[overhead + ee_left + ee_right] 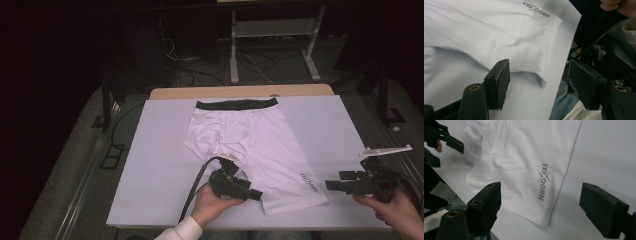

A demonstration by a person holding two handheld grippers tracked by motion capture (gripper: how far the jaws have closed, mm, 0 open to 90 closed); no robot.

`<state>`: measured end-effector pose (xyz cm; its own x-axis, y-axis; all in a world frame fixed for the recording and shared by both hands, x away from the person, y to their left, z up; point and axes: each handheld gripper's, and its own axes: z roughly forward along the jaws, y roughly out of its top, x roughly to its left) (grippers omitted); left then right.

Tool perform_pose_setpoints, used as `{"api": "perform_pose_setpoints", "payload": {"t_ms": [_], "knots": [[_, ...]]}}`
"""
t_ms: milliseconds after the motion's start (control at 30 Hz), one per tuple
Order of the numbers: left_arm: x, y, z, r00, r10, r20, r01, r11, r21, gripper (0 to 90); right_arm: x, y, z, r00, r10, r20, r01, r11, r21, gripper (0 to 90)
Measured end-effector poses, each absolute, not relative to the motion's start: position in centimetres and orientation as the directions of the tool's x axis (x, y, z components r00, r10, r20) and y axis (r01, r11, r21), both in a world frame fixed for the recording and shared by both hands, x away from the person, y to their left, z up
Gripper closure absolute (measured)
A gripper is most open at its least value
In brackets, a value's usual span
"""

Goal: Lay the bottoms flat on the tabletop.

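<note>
**Inspector:** State the position of the garment.

**Operator:** The white shorts (250,150) lie flat on the white board (150,190), black waistband (236,104) toward the far edge, both legs pointing at the near edge. The leg with the grey logo (310,183) ends close to the near edge, right of the middle.

**Inspector:** Your grippers?

**Operator:** My left gripper (252,194) sits just beside that leg's hem, at its inner corner, jaws parted and holding nothing. In the left gripper view the hem corner (543,79) lies between the jaws, slightly ahead. My right gripper (334,185) is near the outer corner, jaws wide apart, also empty, off the cloth.

**Inspector:** Recommended handling?

**Operator:** I judge the step to be gripping the hem at both corners. I should slide each lower jaw under the fabric edge, take only this leg's layers, pinch squarely, and lift both corners evenly to avoid creasing.
</note>
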<state>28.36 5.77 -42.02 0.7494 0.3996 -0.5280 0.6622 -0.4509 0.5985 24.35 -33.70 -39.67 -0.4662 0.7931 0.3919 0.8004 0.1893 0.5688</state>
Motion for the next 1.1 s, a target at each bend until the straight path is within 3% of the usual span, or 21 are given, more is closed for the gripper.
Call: {"api": "perform_pose_setpoints", "payload": {"t_ms": [100, 200, 467, 767, 1100], "knots": [[28.7, 6.5, -41.2, 0.760, 0.409, -0.505, 0.649, -0.440, 0.620, 27.1, 24.7, -33.1, -38.9, -0.488, 0.787, 0.379, 0.786, 0.207, 0.582, 12.2], [29.0, 7.3, -40.1, 0.772, 0.435, -0.463, 0.631, -0.435, 0.642, 21.2, 25.2, -32.3, -38.2, -0.504, 0.783, 0.365, 0.776, 0.225, 0.590, 1.3], [30.3, 9.3, -37.4, 0.779, 0.498, -0.381, 0.604, -0.433, 0.669, 0.5, 26.8, -30.4, -36.6, -0.538, 0.770, 0.343, 0.743, 0.241, 0.625, 0.0], [31.3, 12.2, -35.3, 0.754, 0.555, -0.351, 0.603, -0.374, 0.705, 0.0, 28.6, -27.1, -35.2, -0.592, 0.732, 0.336, 0.706, 0.271, 0.654, 0.0], [32.0, 15.9, -36.5, 0.700, 0.620, -0.354, 0.644, -0.334, 0.688, 0.0, 30.3, -22.5, -34.8, -0.656, 0.678, 0.331, 0.669, 0.320, 0.671, 0.0]]}}
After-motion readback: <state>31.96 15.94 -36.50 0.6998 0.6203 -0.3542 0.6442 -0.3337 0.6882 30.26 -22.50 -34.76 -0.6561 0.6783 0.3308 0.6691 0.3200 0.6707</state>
